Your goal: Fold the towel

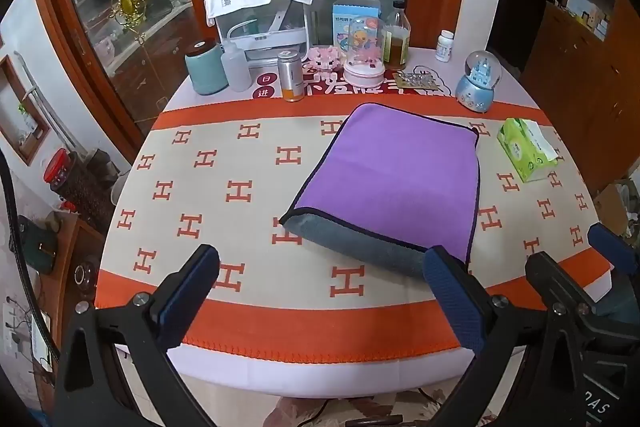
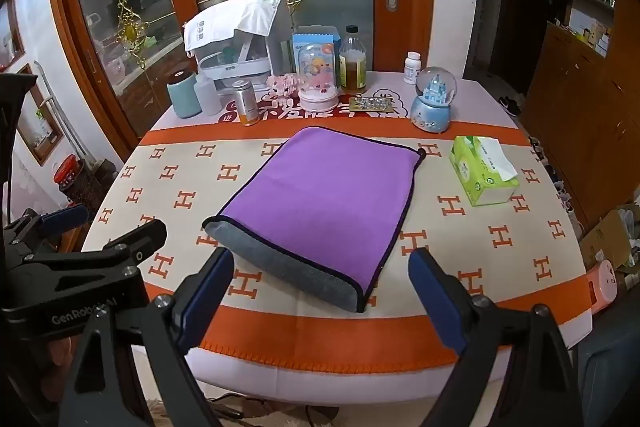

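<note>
Now both hand-held grippers, left (image 1: 320,295) & right (image 2: 320,299), fingers apart, w/ folded towel (image 2: 320,195) just beyond, untouched

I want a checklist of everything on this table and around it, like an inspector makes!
Surface: round table under an orange-and-cream cloth.
Job's things: purple towel lies folded, grey side showing at its near edge.
Clutter: tissue pack, snow globe, bottles and jars along the back.
Grippers: left claw open, right claw open, both empty, at the table's near edge.
Cables: dark cord on the floor below the table.
Surroundings: glass doors behind, wooden cabinets at right.
</note>
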